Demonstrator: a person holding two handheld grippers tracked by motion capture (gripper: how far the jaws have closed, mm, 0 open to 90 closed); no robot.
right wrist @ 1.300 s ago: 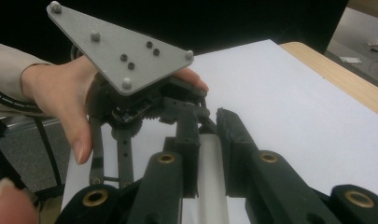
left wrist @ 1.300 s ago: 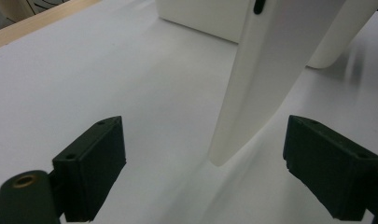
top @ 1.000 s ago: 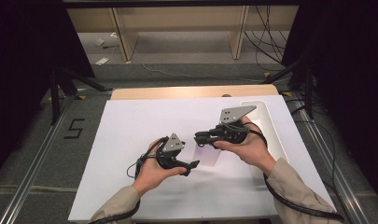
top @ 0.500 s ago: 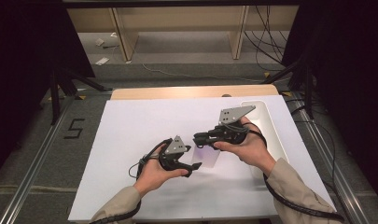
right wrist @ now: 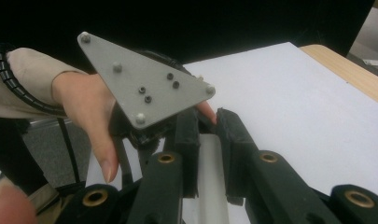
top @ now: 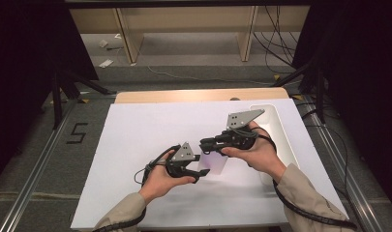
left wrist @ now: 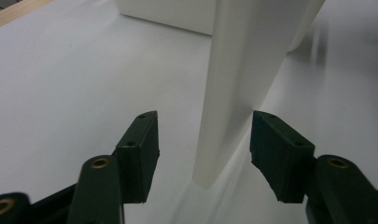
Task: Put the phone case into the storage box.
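- Right gripper [top: 206,145] clamps a thin white flat piece [top: 212,163] by its top edge; in the right gripper view the piece [right wrist: 210,177] sits pinched between both pads, jaws closed tight on it.
- We see the piece hanging upright, held just above the white table sheet [top: 135,140], near the middle of it and a bit toward the person's side.
- Left gripper [top: 199,170] sits just left of the piece, low over the sheet, tips at its lower part.
- In the left gripper view the piece's lower edge [left wrist: 233,93] stands between the two jaws; gaps show on both sides, neither pad touches it, so the left grasps nothing.
- Left jaws have just been closing in, piece between them.
- White tray [top: 276,121] lies along the right side of the sheet, behind the right hand [top: 254,152].
- Left hand [top: 162,179] wraps the left gripper body; cable trails off it to the left.
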